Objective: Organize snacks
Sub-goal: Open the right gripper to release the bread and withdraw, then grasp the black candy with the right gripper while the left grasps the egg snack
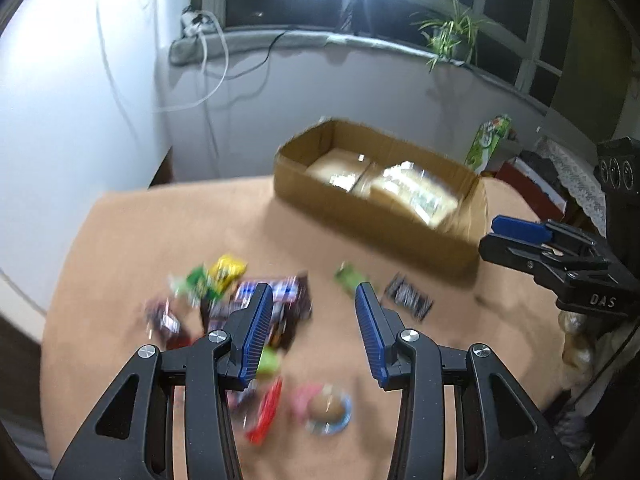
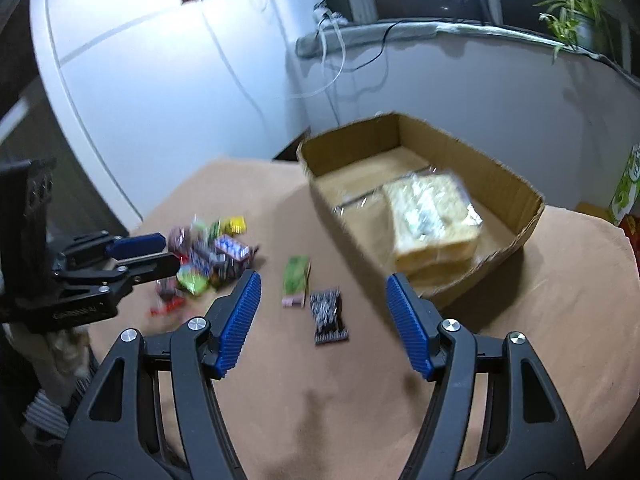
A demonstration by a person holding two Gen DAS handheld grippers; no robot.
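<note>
Both claws are hanging spread and empty: left gripper above the snack pile (blurred), right gripper nearer the cardboard box; bagged bread is lying inside.

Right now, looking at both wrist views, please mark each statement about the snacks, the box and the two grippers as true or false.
1. The brown cardboard box already holds wrapped sliced bread. True.
2. The left gripper is clamped on a snack. False: its jaws stand apart with nothing between them.
3. A green flat packet and a black patterned packet lie on the tan table, apart from the colourful pile of snacks. True.
4. The right gripper holds the bread. False: its jaws are open and empty.
5. The cardboard box is closed with a lid. False: its top is open.
</note>
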